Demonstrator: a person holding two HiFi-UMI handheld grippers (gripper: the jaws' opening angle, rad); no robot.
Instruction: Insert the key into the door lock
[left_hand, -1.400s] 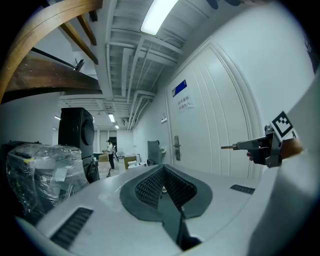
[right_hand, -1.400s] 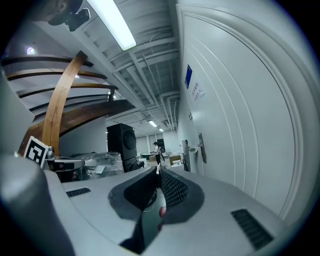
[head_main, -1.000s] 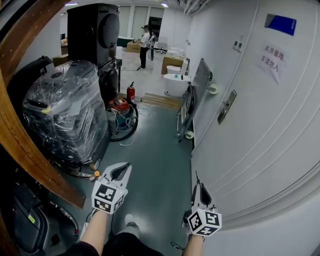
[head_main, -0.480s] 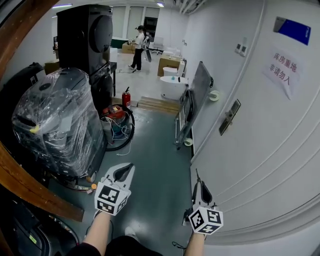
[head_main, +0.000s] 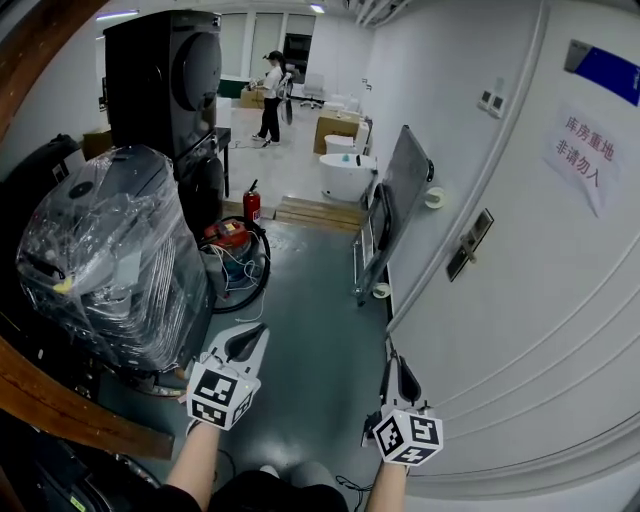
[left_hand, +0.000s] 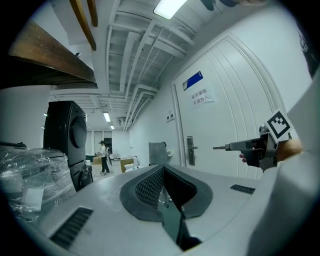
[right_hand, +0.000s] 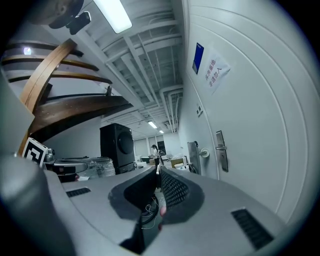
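Note:
The white door (head_main: 540, 300) fills the right side, and its metal lock plate with lever handle (head_main: 470, 245) lies ahead of both grippers. My right gripper (head_main: 388, 352) is low beside the door and points level along it. It is shut on a thin key, whose shaft sticks out past the tips (left_hand: 220, 148). The lock (right_hand: 220, 150) is ahead and to the right of those jaws (right_hand: 158, 170). My left gripper (head_main: 260, 332) is held alongside over the floor, jaws together with nothing in them (left_hand: 162, 169). In the left gripper view the lock (left_hand: 190, 150) is ahead.
A plastic-wrapped machine (head_main: 110, 260) and a tall black appliance (head_main: 170, 80) stand on the left. A grey board (head_main: 400, 195) leans on the wall ahead, with a red extinguisher (head_main: 252, 205) and cables nearby. A person (head_main: 270, 95) stands far down the room. A wooden beam (head_main: 60, 400) crosses low left.
Both grippers have travelled forward along the corridor with the view. The lock plate has shifted right and sits nearer. The wrapped machine and the leaning board have come closer.

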